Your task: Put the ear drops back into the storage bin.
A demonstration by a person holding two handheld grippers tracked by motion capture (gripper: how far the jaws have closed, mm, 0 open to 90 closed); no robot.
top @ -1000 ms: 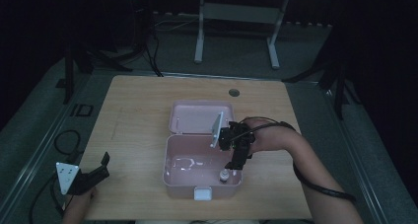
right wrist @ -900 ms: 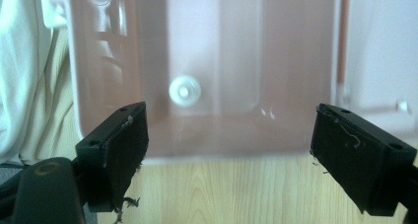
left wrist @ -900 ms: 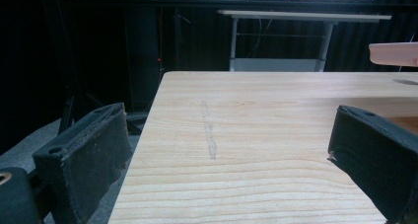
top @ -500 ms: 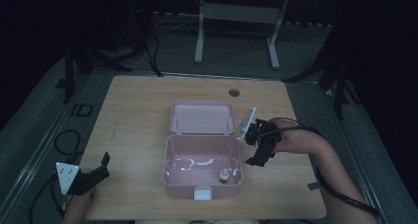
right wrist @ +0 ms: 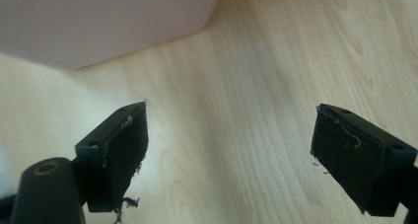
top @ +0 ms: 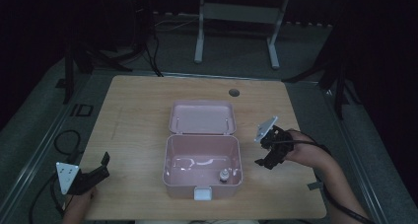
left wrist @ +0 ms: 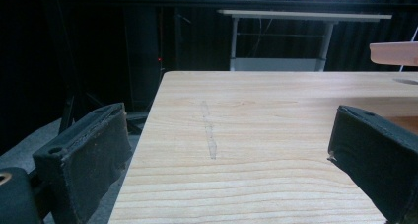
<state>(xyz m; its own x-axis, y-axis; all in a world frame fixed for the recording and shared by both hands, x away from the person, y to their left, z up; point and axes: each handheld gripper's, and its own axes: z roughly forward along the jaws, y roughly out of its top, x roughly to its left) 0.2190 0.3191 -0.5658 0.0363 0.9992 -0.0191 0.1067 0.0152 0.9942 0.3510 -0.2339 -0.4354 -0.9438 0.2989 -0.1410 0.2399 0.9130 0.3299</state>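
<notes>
An open pink box (top: 203, 187) sits mid-table, its lid (top: 202, 118) laid back flat behind it. Inside the box, near its front right corner, stands a small pale bottle-like object (top: 224, 175). My right gripper (top: 264, 161) hovers just right of the box over bare wood, open and empty; in the right gripper view a pink box corner (right wrist: 98, 21) lies ahead of its jaws (right wrist: 229, 150). My left gripper (top: 101, 166) rests at the table's front left corner, open with nothing between its pads (left wrist: 88, 155).
The wooden table (top: 138, 115) has a round cable hole (top: 234, 92) at its far edge. A faint scratch (left wrist: 209, 130) marks the wood ahead of the left gripper. A metal stand (top: 236, 12) and cables lie on the dark floor beyond.
My right gripper has drawn out of the box and moved right to the bare table beside it. The small object stays in the box. The left gripper has not moved.
</notes>
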